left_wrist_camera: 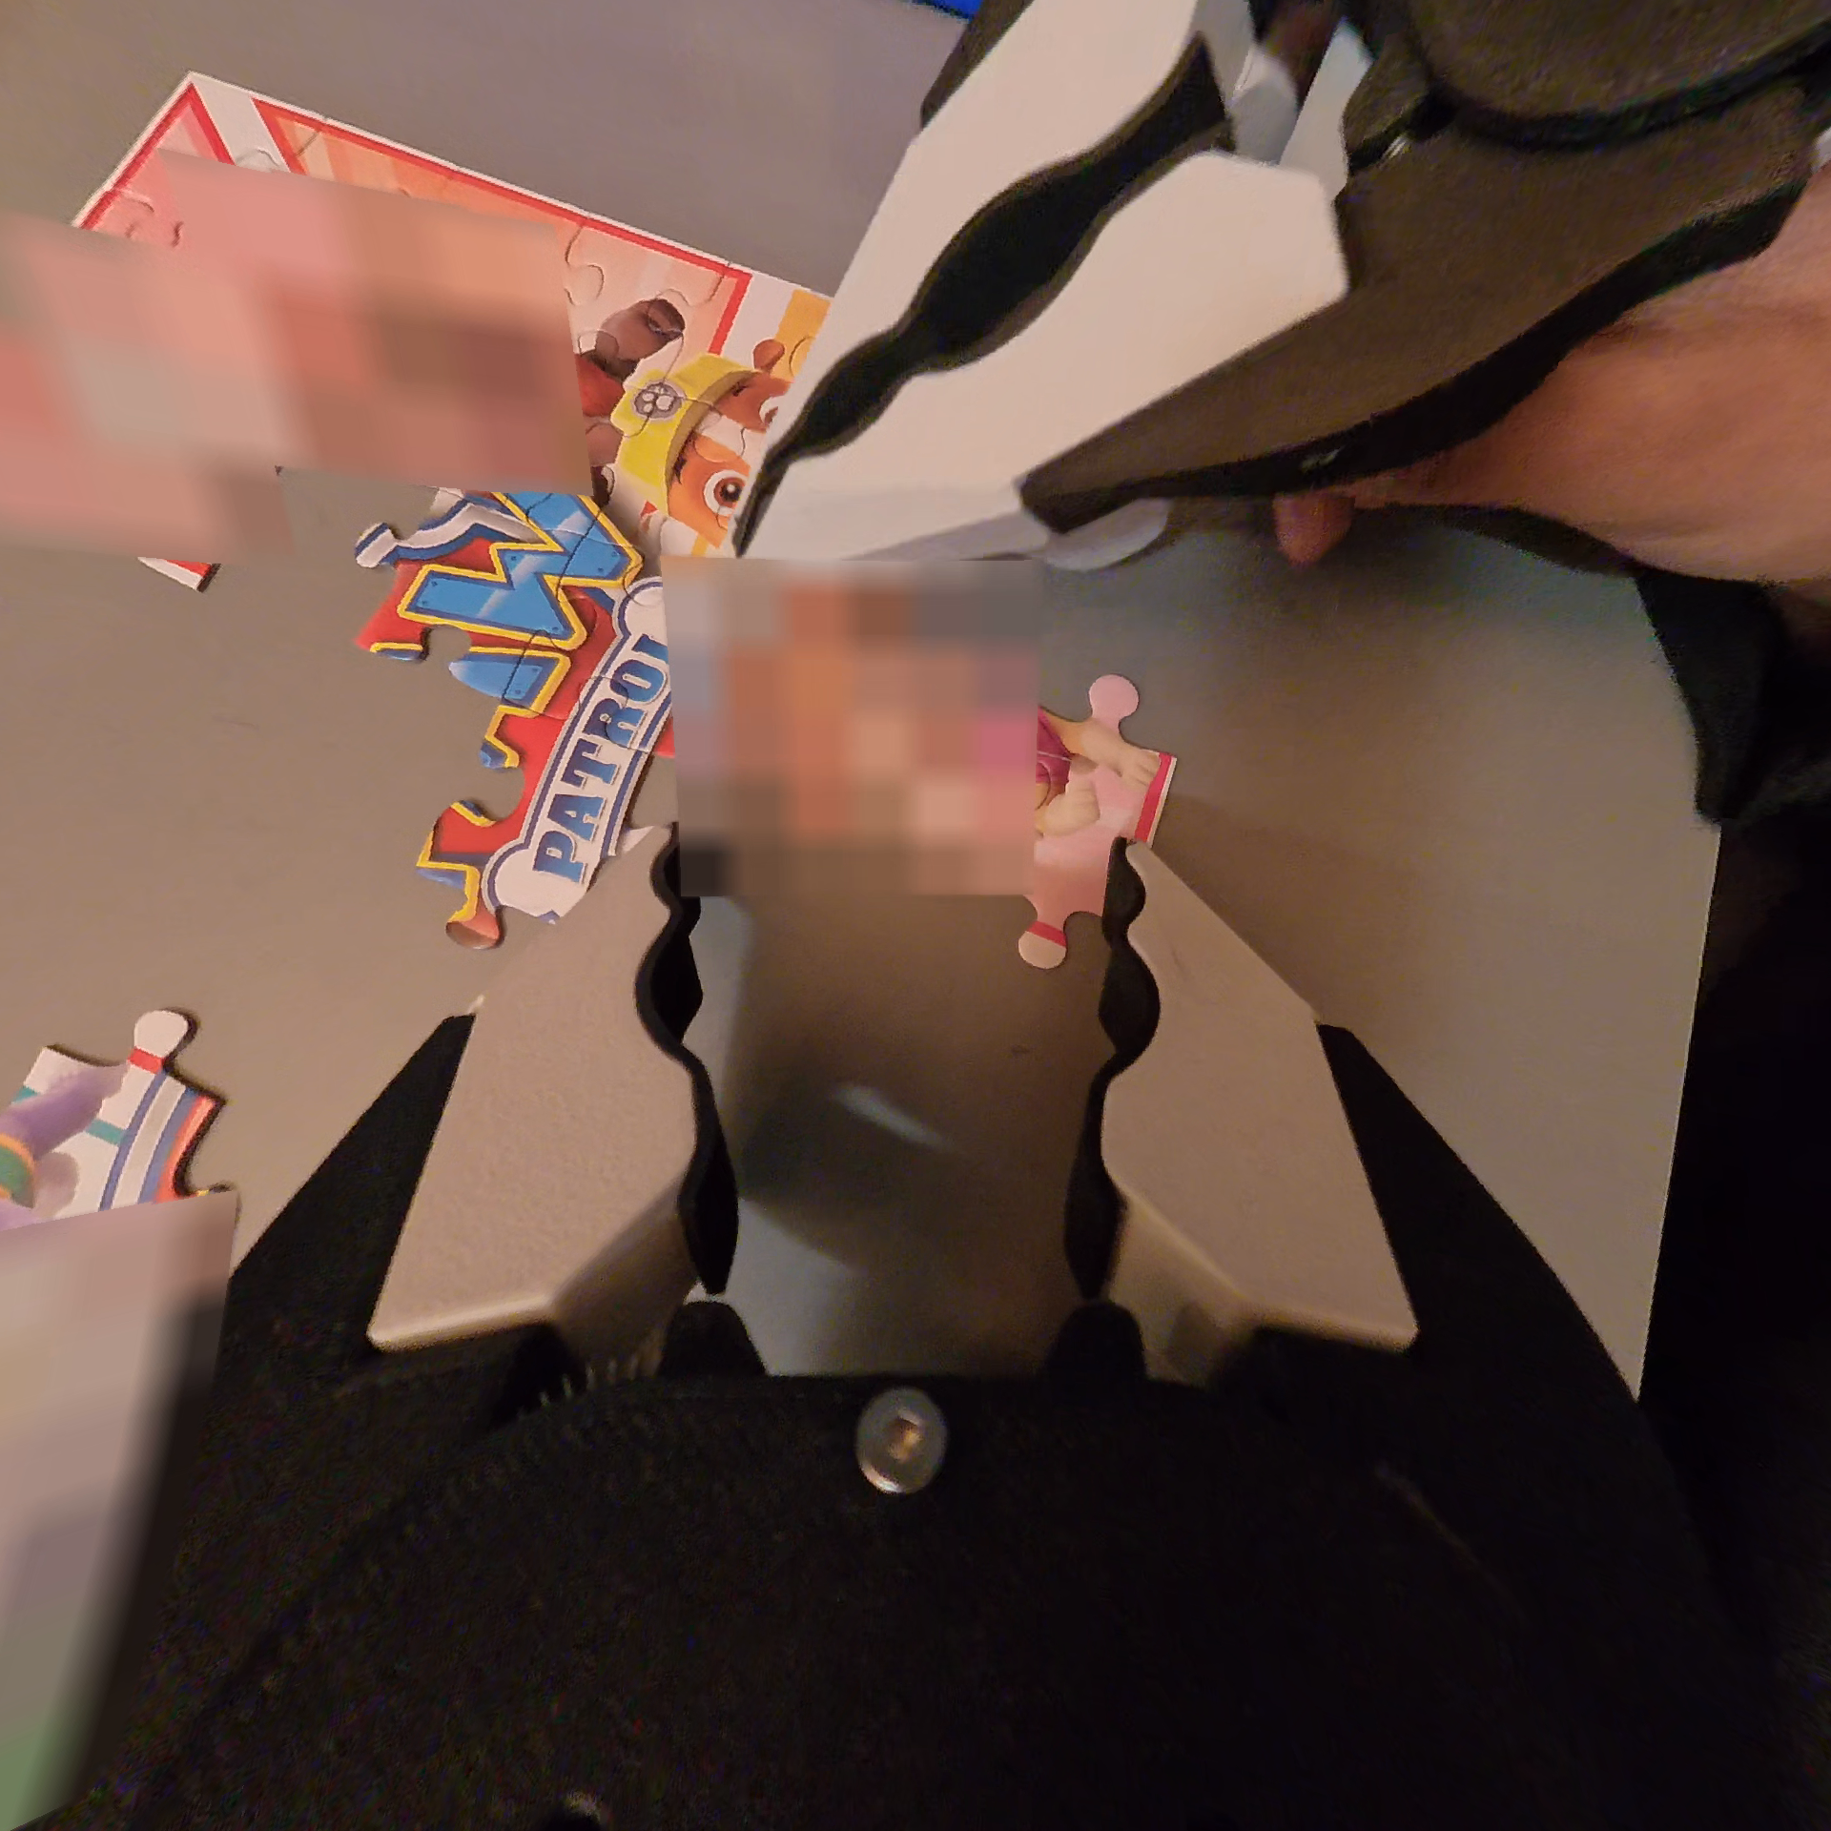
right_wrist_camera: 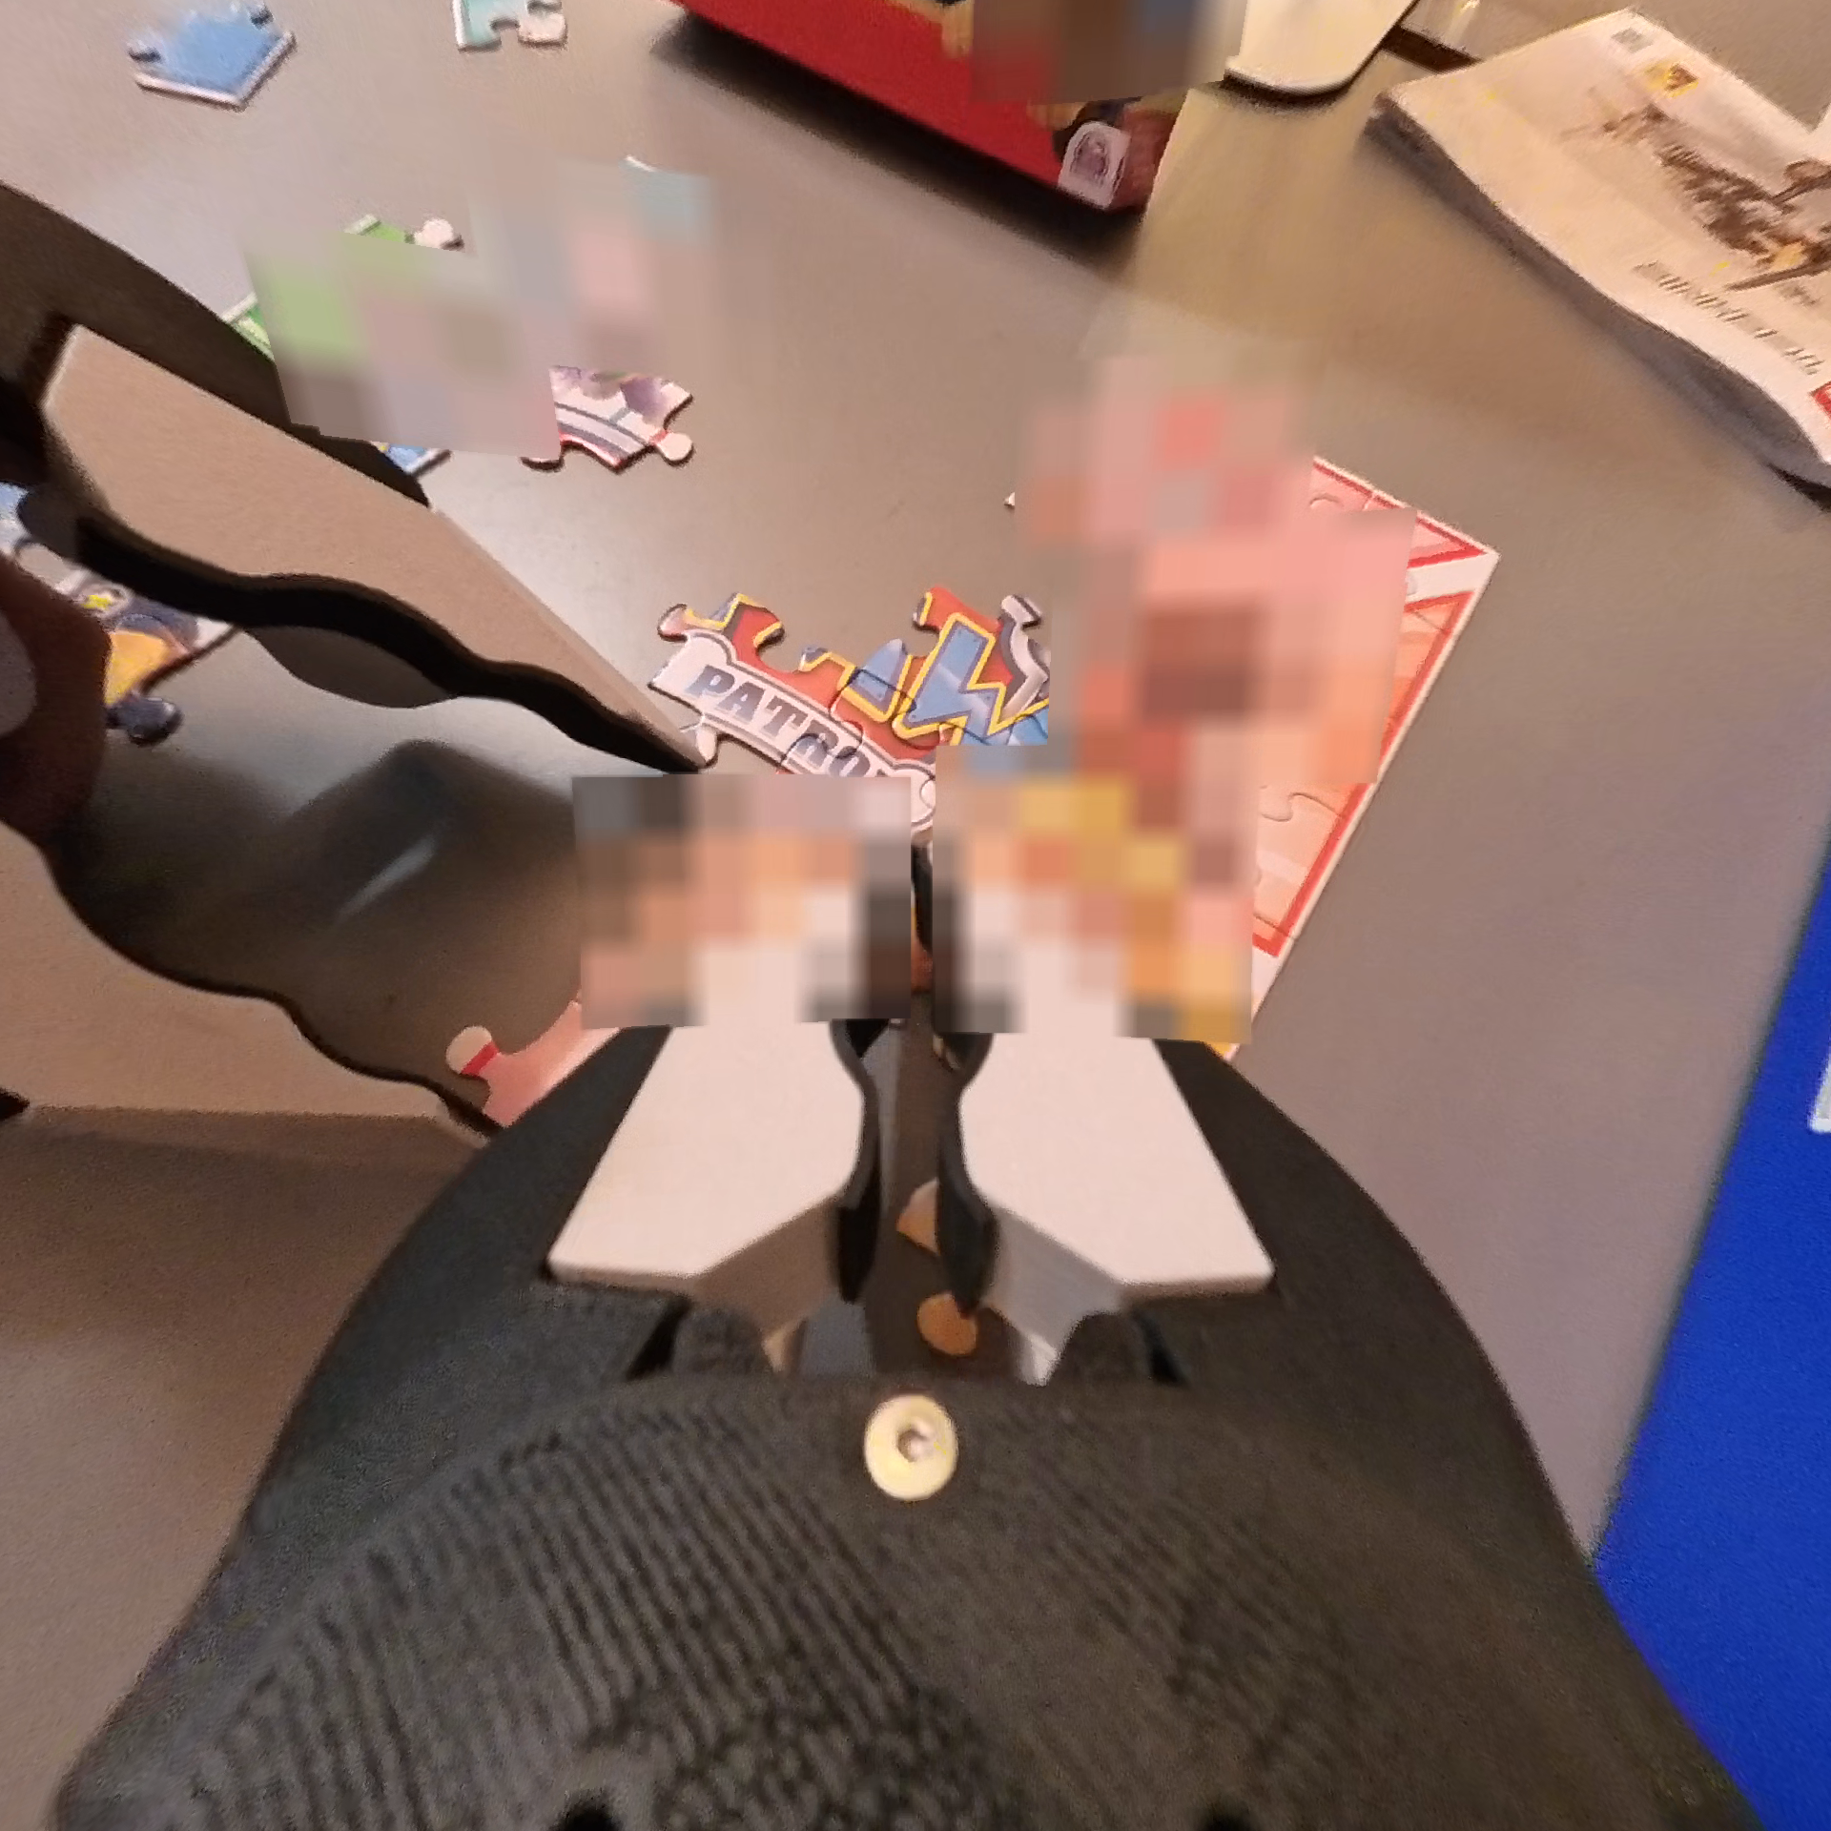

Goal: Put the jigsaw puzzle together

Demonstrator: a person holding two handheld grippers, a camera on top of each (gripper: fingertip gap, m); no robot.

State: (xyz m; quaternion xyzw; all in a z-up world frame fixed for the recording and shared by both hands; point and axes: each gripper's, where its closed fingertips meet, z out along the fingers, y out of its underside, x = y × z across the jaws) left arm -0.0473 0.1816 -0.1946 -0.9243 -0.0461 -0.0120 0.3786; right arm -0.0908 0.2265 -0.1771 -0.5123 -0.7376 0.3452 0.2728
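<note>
While my left gripper (left_wrist_camera: 897, 892) is hovering low over the grey table (left_wrist_camera: 1387, 892), its jaws are standing wide apart with nothing between the pads but bare tabletop.

Nearest item: a pink puzzle piece (left_wrist_camera: 1095, 793), lying flat just ahead of my left gripper's right fingertip (left_wrist_camera: 1125, 892); whether tip and piece are touching I cannot tell, and a mosaic patch is covering the piece's left part.

Left of that: a joined cluster of red, blue and yellow logo pieces (left_wrist_camera: 515, 694), flat on the table, reaching right up to my left fingertip.

Near left edge: a loose striped piece (left_wrist_camera: 119, 1120), apart from the cluster.

Farther on: the assembled puzzle section with a red border (left_wrist_camera: 476, 188), partly blurred.

My right gripper (left_wrist_camera: 763, 495) is coming in from the upper right, tips down over that section's near edge. Its jaws are drawn together; whether they are pinching anything I cannot tell.

Farthest, in the right wrist view: a red box (right_wrist_camera: 892, 89), a folded newspaper (right_wrist_camera: 1635, 218) and more scattered pieces (right_wrist_camera: 213, 54).
</note>
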